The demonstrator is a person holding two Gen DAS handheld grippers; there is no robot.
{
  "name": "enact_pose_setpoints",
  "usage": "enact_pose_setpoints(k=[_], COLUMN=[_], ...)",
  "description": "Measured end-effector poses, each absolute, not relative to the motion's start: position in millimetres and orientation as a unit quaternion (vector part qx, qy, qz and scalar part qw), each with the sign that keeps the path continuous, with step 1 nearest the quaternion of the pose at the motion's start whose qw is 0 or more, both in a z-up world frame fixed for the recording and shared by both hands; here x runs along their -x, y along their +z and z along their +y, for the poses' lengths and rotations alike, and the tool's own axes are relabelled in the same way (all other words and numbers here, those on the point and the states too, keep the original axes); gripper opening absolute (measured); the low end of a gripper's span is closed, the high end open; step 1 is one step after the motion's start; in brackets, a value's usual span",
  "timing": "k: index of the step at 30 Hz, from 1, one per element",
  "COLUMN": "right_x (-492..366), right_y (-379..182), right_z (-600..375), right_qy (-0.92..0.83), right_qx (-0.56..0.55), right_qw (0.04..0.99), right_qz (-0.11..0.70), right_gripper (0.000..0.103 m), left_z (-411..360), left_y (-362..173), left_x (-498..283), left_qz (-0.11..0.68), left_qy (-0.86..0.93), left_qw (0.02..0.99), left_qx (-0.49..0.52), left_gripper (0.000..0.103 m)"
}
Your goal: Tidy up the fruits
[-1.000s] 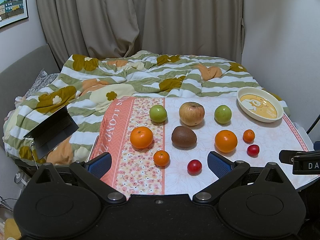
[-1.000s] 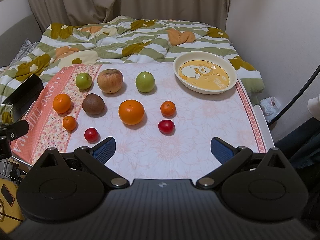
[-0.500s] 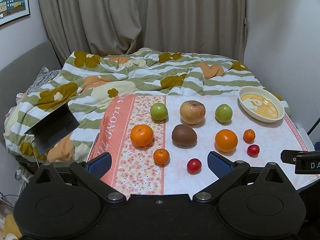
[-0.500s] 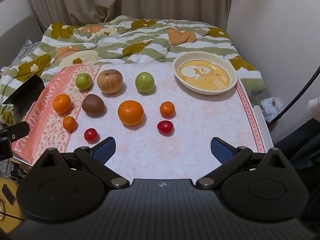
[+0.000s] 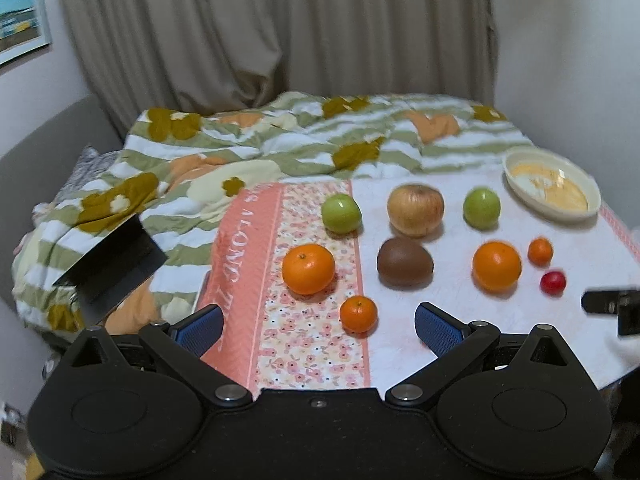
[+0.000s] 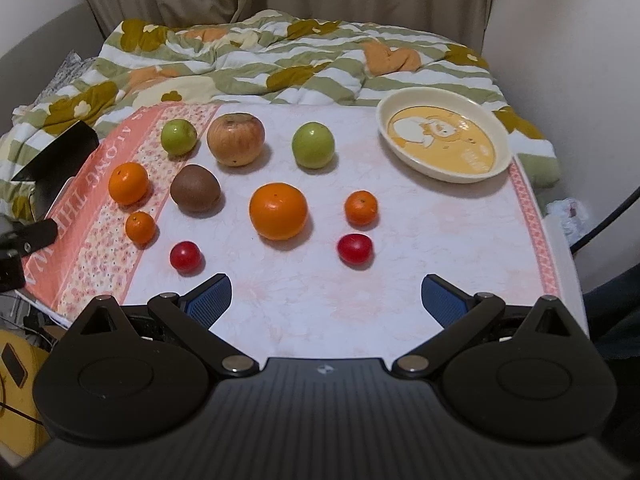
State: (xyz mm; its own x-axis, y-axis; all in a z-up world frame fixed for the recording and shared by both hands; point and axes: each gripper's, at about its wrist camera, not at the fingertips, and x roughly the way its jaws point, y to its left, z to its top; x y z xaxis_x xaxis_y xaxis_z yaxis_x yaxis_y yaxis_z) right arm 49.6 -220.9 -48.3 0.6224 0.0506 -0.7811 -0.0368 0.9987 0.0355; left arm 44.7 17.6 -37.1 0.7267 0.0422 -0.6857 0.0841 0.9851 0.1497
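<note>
Left gripper (image 5: 318, 324): jaws wide, holding nothing, hovering at the near left edge of the table (image 5: 400, 344). Right gripper (image 6: 326, 294): jaws wide too, nothing held, at the near edge further right.

Fruit looks whole and glossy, laid out in loose rows on a floral cloth (image 6: 320, 292). Left view is motion-blurred.

Far row: green apple (image 6: 179, 137), russet apple (image 6: 236, 139), second green apple (image 6: 313, 145). Middle: orange (image 6: 128, 182), kiwi (image 6: 195, 188), big orange (image 6: 278, 211), mandarin (image 6: 361, 208). Near row: small mandarin (image 6: 140, 227), tomato (image 6: 185, 256), second tomato (image 6: 355, 248).

Relative to the right gripper: the tomato sits just beyond its left finger, the second tomato just beyond the gap, right of centre. In the left view the small mandarin (image 5: 358, 314) lies between the fingers, just ahead; the tomato is hidden there.

Bowl (image 6: 500, 136): cream, yellow cartoon print, far right corner, nothing in it, well apart from the fruit.

Around: striped flower duvet (image 6: 280, 56) behind the table, curtain (image 5: 280, 32), dark laptop-like object (image 5: 116, 264) left. Nothing lies between the grippers and the near fruit.
</note>
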Motion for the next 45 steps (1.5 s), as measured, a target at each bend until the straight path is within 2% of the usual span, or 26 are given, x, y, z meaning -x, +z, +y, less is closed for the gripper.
enact_pose_setpoints(k=[9,13,17,19,21,28,31,37,45], right_x=[-79.7,-95.3,-110.2,-116.4,-122.2,-136.5,-142.5,-151.8,-162.3], right_y=[-82.4,-99.1,-110.1,-114.3,-118.8,-128.7,-130.9,-133.9,-140.8], right_z=[-201.4,-191.1,-183.3,-179.7,-177.0,-168.3,-165.1,-161.1,-160.3], right_qy=[-0.002,-0.009,-0.016,-0.019,-0.021,-0.014,-0.011,-0.008,-0.011], right_qx=[-0.023,-0.031,-0.032,-0.032,-0.031,-0.021,-0.018,-0.013,-0.006], right_qw=[0.905,0.904,0.904,0.904,0.904,0.903,0.903,0.902,0.901], right_qz=[0.424,0.426,0.427,0.426,0.425,0.428,0.43,0.431,0.434], right_gripper=[0.103,0.103,0.103,0.103,0.103,0.103,0.103,0.103,0.094], left_z=[27.8,28.2,29.1,28.5,27.7,23.6,23.7,25.4,27.3], left_y=[-78.8,-96.4,-110.0,-115.2,-119.6,-129.0,-130.6,-131.3,-131.5], left_x=[-89.1,-105.1,-115.3,-119.6,-122.5,-130.1,-132.4,-132.9,-131.6], left_qz=[0.391,0.4,0.409,0.414,0.418,0.425,0.427,0.426,0.427], left_qy=[-0.092,-0.117,-0.14,-0.151,-0.16,-0.179,-0.19,-0.194,-0.193], left_qw=[0.907,0.898,0.89,0.885,0.882,0.875,0.873,0.874,0.875], left_qx=[-0.126,-0.139,-0.147,-0.148,-0.148,-0.145,-0.137,-0.13,-0.122], left_gripper=[0.101,0.092,0.089,0.079,0.076,0.049,0.042,0.041,0.041])
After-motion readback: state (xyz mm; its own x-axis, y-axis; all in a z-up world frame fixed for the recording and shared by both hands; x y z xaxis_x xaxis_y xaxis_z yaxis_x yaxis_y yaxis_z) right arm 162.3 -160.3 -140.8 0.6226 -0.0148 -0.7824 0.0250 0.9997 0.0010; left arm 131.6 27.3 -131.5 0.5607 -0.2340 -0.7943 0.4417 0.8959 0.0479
